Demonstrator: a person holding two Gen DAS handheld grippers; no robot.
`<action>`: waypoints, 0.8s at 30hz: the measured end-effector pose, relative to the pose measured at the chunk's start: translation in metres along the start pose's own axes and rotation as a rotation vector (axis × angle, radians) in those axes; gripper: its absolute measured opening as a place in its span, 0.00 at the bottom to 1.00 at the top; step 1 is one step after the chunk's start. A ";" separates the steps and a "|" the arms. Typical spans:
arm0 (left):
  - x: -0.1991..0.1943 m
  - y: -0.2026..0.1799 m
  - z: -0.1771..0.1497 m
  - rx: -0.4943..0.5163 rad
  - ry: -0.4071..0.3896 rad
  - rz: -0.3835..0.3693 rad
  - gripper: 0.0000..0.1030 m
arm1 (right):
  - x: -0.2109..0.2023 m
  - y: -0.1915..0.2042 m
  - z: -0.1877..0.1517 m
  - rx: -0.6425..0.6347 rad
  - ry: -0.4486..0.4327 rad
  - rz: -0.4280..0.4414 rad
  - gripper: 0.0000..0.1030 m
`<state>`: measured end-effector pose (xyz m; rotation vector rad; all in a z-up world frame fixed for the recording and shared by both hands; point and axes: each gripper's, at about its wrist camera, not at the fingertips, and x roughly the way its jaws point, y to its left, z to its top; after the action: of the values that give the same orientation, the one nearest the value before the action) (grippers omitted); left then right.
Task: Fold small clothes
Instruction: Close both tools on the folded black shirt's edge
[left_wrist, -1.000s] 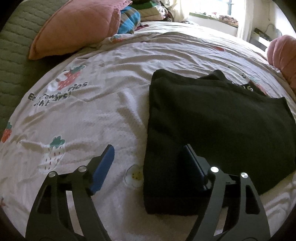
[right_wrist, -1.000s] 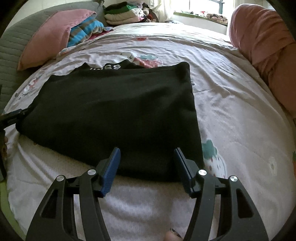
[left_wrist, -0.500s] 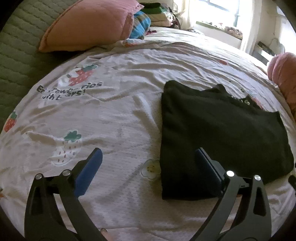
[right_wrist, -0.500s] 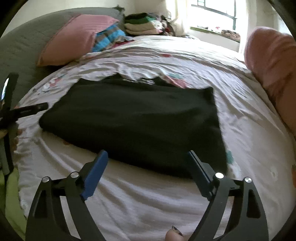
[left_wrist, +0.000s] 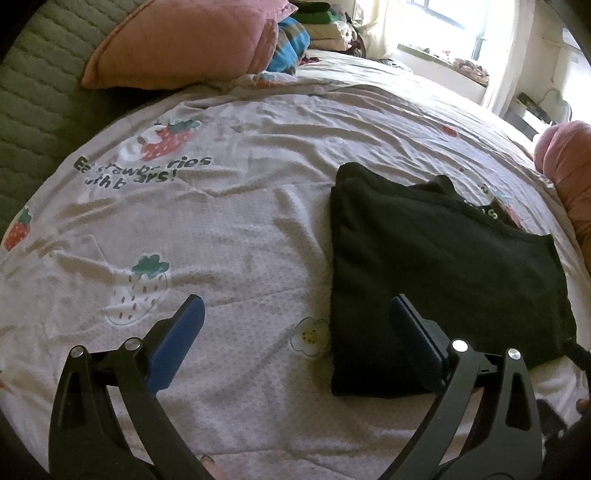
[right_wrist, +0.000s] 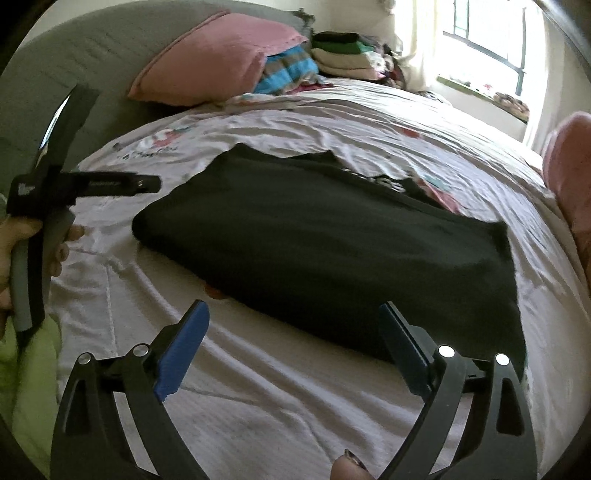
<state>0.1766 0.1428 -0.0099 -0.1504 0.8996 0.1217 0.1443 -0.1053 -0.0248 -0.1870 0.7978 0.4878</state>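
A black garment (left_wrist: 436, 266) lies folded flat on the strawberry-print bedsheet (left_wrist: 221, 229); in the right wrist view the garment (right_wrist: 332, 251) fills the middle. My left gripper (left_wrist: 295, 332) is open and empty, held above the sheet, its right finger over the garment's near left corner. My right gripper (right_wrist: 291, 339) is open and empty, above the sheet just short of the garment's near edge. The left gripper (right_wrist: 122, 182) also shows at the left of the right wrist view, in a hand.
A pink pillow (left_wrist: 184, 40) and a blue striped cloth (left_wrist: 291, 44) lie at the bed's head, by a green quilted headboard (left_wrist: 33, 92). A stack of folded clothes (right_wrist: 343, 51) sits behind. A pink cushion (left_wrist: 569, 173) lies at right. A window (right_wrist: 480, 40) is beyond.
Both grippers have opened wider and drawn back and up from the garment. The garment stays flat on the sheet.
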 end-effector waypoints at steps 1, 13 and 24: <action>0.000 0.001 0.000 -0.002 0.001 -0.003 0.91 | 0.003 0.006 0.001 -0.017 0.000 0.003 0.89; 0.020 0.016 0.014 -0.052 0.036 -0.028 0.91 | 0.051 0.070 0.027 -0.241 0.016 -0.011 0.89; 0.045 0.011 0.028 -0.061 0.066 -0.070 0.91 | 0.091 0.111 0.033 -0.454 -0.003 -0.109 0.89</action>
<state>0.2241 0.1602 -0.0286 -0.2438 0.9553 0.0791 0.1655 0.0345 -0.0654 -0.6469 0.6605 0.5607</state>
